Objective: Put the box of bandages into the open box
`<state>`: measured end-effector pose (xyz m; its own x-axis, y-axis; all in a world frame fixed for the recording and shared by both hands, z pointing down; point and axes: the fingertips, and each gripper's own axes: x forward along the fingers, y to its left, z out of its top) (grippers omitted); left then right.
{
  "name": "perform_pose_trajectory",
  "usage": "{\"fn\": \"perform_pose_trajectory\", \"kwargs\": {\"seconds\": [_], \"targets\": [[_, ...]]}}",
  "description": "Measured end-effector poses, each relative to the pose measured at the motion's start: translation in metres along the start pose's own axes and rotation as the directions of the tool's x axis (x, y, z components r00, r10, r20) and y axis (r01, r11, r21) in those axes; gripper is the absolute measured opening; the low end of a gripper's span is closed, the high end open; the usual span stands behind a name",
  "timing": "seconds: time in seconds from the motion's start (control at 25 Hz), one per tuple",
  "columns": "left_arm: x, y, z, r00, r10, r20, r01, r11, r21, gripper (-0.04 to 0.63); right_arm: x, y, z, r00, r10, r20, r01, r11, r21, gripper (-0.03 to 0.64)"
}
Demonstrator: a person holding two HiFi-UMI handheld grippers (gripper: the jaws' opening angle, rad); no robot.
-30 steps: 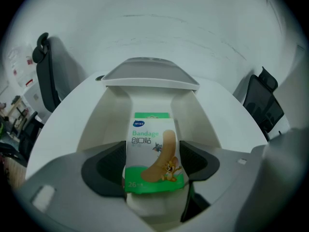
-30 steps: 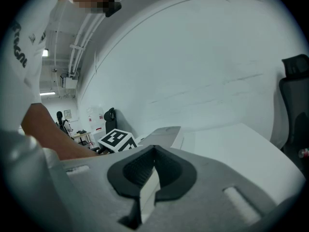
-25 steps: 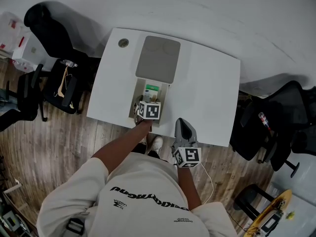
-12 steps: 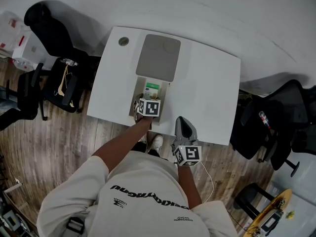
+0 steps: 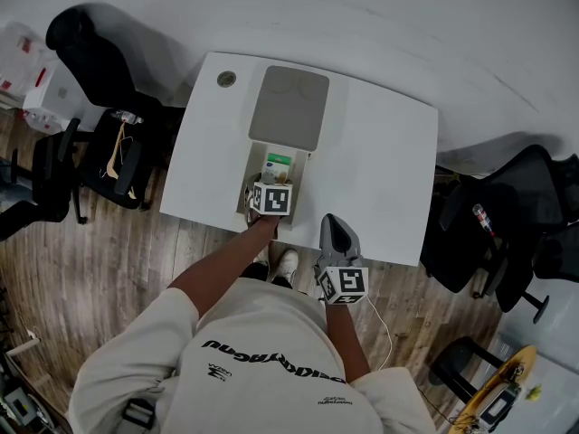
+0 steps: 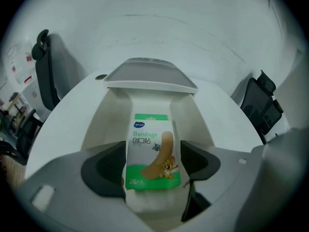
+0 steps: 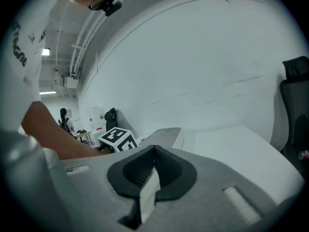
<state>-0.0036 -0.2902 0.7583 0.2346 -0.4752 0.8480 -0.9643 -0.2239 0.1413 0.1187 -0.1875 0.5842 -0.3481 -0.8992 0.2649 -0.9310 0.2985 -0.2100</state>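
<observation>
The box of bandages (image 6: 152, 151), white and green with a cartoon print, lies lengthwise between my left gripper's dark pads (image 6: 110, 166). Both pads sit against its sides, so my left gripper (image 6: 153, 167) is shut on it. It hangs low inside the open box (image 6: 108, 115), a white carton with its grey lid (image 6: 149, 76) folded back. In the head view the box of bandages (image 5: 278, 165) shows inside the open box (image 5: 258, 172), just beyond the left gripper (image 5: 271, 184). My right gripper (image 5: 333, 228) hovers at the table's near edge, shut with nothing held.
The white table (image 5: 380, 170) has a round grommet (image 5: 226, 79) at its far left corner. Black office chairs stand to the left (image 5: 86, 57) and to the right (image 5: 507, 224). A white wall runs behind the table.
The left gripper has crept slightly farther into the open box with the box of bandages. The right gripper has stayed put.
</observation>
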Motion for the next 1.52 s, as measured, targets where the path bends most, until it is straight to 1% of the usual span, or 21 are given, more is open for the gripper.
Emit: {"fn": "perform_pose_trajectory", "kwargs": {"seconds": [0.24,0.48,0.56,0.8,0.84,0.92,1.0,1.08,1.32,1.4,1.52], "targets": [[-0.008,-0.001,0.003,1.000,-0.009,0.018,0.009,1.000,0.000,0.364,-0.003,0.002,0.001,1.000,0.003,0.004,-0.003,1.000,-0.005,0.000],[-0.021,-0.004,0.004,0.999,-0.027,0.031,0.027,0.999,-0.023,0.354,-0.005,0.006,0.005,1.000,0.009,0.012,-0.009,1.000,-0.010,0.000],[-0.025,-0.005,0.005,0.999,-0.033,0.040,0.033,0.999,-0.021,0.353,-0.006,0.008,0.006,1.000,0.013,0.015,-0.012,1.000,-0.014,0.000],[-0.034,0.000,0.006,0.998,-0.028,0.063,0.029,0.999,-0.022,0.347,-0.009,0.014,0.008,1.000,0.022,0.020,-0.021,0.999,-0.026,0.000],[-0.036,0.000,0.007,0.997,-0.024,0.072,0.026,0.999,-0.023,0.344,-0.010,0.015,0.009,0.999,0.024,0.022,-0.024,0.999,-0.028,0.000],[-0.043,-0.002,0.011,0.994,-0.030,0.101,0.034,0.999,-0.036,0.318,-0.012,0.016,0.009,0.999,0.028,0.025,-0.027,0.999,-0.031,0.000],[-0.049,-0.004,0.014,0.991,-0.040,0.126,0.046,0.998,-0.042,0.316,-0.014,0.017,0.010,0.999,0.031,0.025,-0.030,0.999,-0.032,0.000],[-0.054,-0.006,0.015,0.988,-0.051,0.143,0.057,0.998,-0.041,0.314,-0.015,0.019,0.010,0.999,0.035,0.027,-0.034,0.999,-0.031,0.000],[-0.072,-0.010,0.014,0.982,-0.064,0.179,0.072,0.997,-0.037,0.279,-0.021,0.024,0.011,0.999,0.042,0.033,-0.040,0.998,-0.041,0.000],[-0.078,-0.010,0.014,0.978,-0.070,0.196,0.079,0.996,-0.035,0.255,-0.023,0.027,0.011,0.998,0.044,0.037,-0.043,0.998,-0.045,0.000],[-0.088,-0.012,0.015,0.970,-0.085,0.228,0.095,0.995,-0.033,0.242,-0.026,0.031,0.012,0.998,0.050,0.041,-0.048,0.998,-0.051,0.000]]}}
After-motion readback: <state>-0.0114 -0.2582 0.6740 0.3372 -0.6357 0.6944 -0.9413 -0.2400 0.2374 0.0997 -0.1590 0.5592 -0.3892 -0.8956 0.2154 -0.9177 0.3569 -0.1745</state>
